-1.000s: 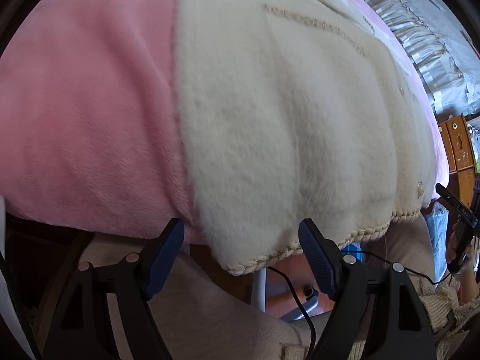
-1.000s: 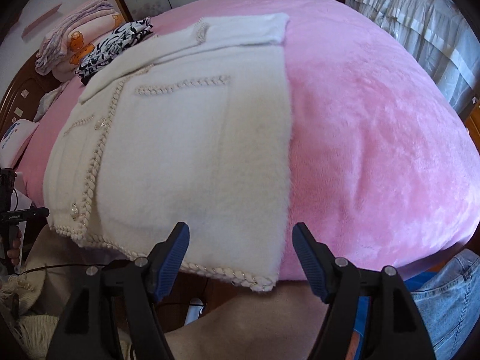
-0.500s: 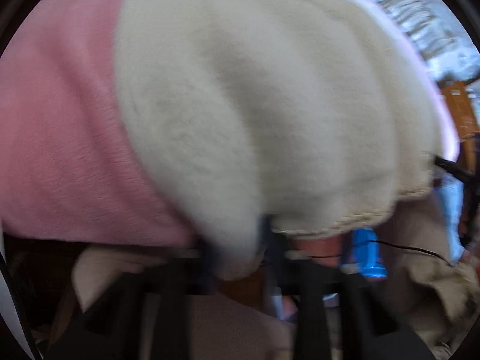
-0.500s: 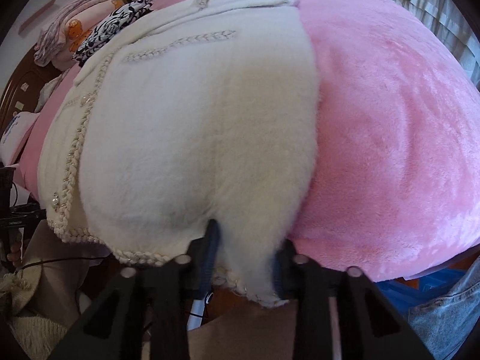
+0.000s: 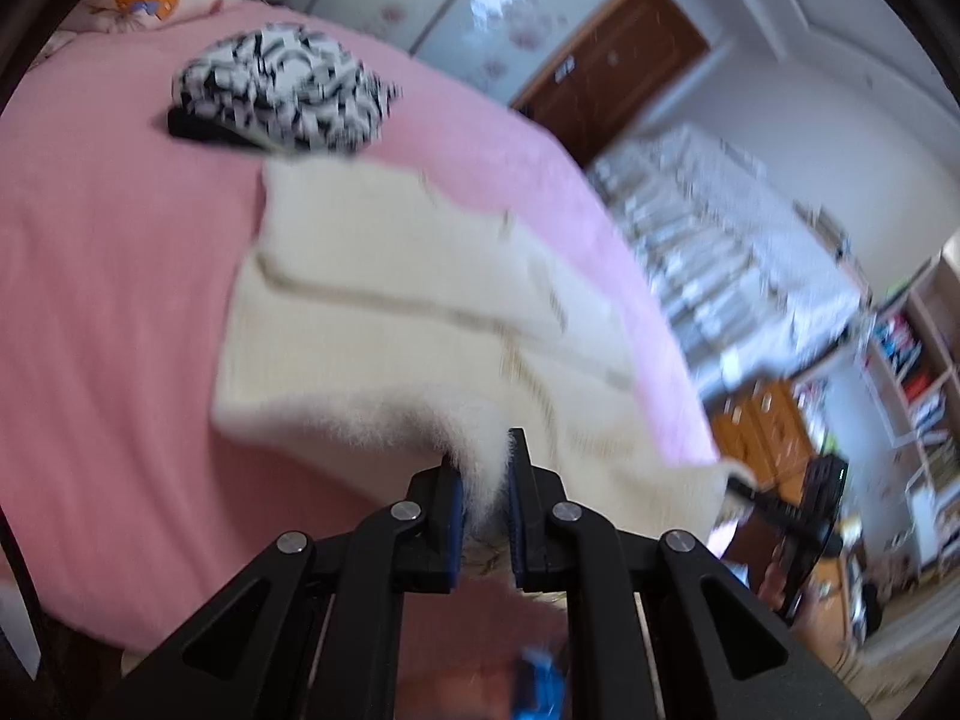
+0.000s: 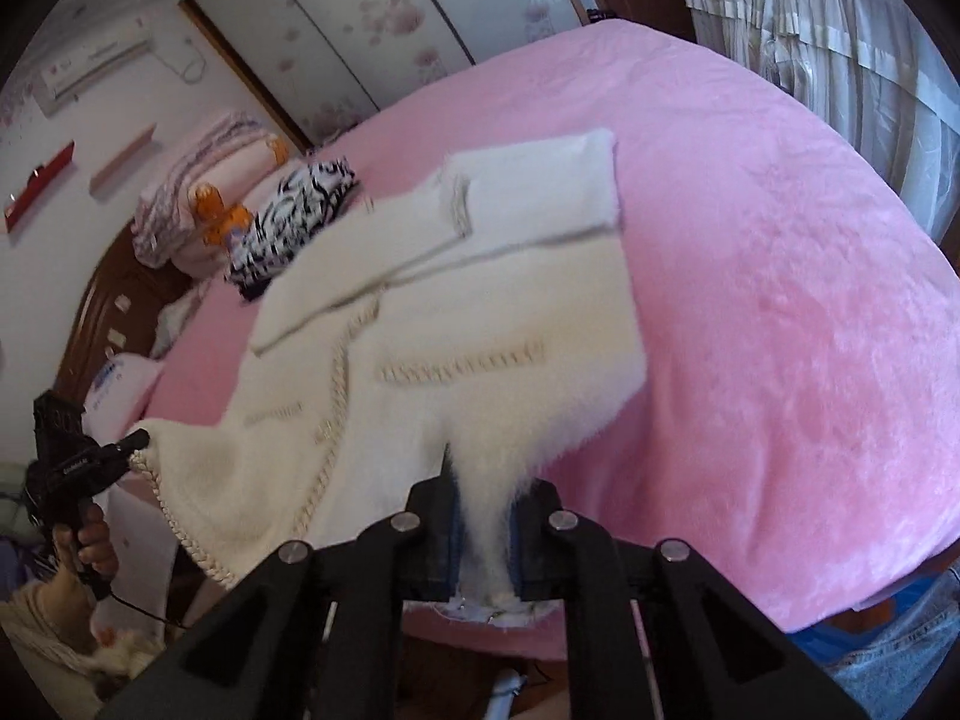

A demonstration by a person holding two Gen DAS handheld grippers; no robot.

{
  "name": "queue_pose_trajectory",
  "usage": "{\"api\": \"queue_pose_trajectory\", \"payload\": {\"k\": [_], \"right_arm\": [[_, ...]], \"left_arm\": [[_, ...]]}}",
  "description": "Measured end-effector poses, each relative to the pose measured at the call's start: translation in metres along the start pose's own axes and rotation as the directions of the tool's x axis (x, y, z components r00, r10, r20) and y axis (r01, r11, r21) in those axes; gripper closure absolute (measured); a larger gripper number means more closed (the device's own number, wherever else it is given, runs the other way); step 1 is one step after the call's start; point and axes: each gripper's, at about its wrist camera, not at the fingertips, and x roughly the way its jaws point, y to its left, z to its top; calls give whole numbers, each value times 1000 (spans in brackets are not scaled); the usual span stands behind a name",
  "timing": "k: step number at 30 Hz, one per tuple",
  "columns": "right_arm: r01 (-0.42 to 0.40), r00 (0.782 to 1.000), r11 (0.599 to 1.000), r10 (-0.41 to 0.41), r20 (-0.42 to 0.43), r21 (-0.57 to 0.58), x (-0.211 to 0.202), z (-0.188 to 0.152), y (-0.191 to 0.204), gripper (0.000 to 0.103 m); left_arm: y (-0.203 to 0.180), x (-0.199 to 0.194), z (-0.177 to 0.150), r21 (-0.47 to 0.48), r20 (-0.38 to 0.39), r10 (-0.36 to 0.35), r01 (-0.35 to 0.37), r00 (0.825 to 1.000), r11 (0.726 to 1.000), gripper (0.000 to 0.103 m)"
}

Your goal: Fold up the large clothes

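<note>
- Both hand-held grippers, which a second ago stood wide open at the near hem of the cream cardigan, have since clamped onto that hem and lifted it clear of the pink bed; the near part of the garment now hangs off them instead of lying flat.
- Left hand-held gripper: its jaws have just been closing, and fluffy cream fabric is pinched between the blue pads.
- Right hand-held gripper: likewise clenched on a tuft of the hem, after its jaws have just been closing.
- Cardigan position: collar end and folded-in sleeve rest on the bed, far from both grippers; only the hem end is raised.
- Its long axis runs straight away from the grippers, hem near, collar far, toward the black-and-white garment beyond.
- Each hand grips one hem corner, about equally near, so neither leads.
- Likely next move, as I judge it: carry the hem forward along that axis and lay it onto the collar end, keeping both corners level so the fold lands square.
</note>
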Motion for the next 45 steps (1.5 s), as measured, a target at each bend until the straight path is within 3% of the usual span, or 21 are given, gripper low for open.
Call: {"api": "queue_pose_trajectory", "payload": {"k": [4,10,15,18,20,22,23,25,27,30,34,38,45], "right_arm": [[-77,995,993,70,77,86,11,50,2,92],[-104,990,970,80,113,219,53,111,-20,92],[-39,999,960,30,38,276,116,136,-43,89],[55,995,961,-30,-96,273,160,142,-49,81],[95,987,960,-56,-150,264,173,143,-52,75],[72,990,963,-38,-136,260,169,146,-53,68],[52,992,967,-22,-121,249,163,147,-52,62],[56,995,981,-40,-88,186,149,150,-46,52],[107,992,991,-101,-73,78,142,155,-37,48],[194,977,976,-201,-69,-95,147,157,-25,47],[303,940,915,-333,-71,-267,172,151,-19,47],[292,941,914,-327,-85,-283,191,154,-27,47],[246,949,934,-286,-132,-257,216,174,-48,47]], "left_arm": [[4,2,45,-62,102,18,-12,995,998,94],[55,49,111,-178,119,89,-67,989,982,94],[87,114,118,-207,50,155,-141,987,968,93],[97,154,121,-195,-49,241,-246,969,949,89],[101,162,122,-218,-65,242,-250,968,943,87],[104,160,126,-232,-71,199,-210,978,950,74],[102,157,129,-219,-68,183,-193,981,956,70],[94,146,134,-168,-49,201,-207,978,964,41],[87,133,140,-105,-7,225,-225,974,969,29],[77,126,146,20,8,251,-251,968,968,29],[81,147,144,128,-50,330,-321,943,938,29],[91,171,142,206,-78,383,-361,921,910,29],[99,208,154,275,-101,382,-343,919,898,34]]}}
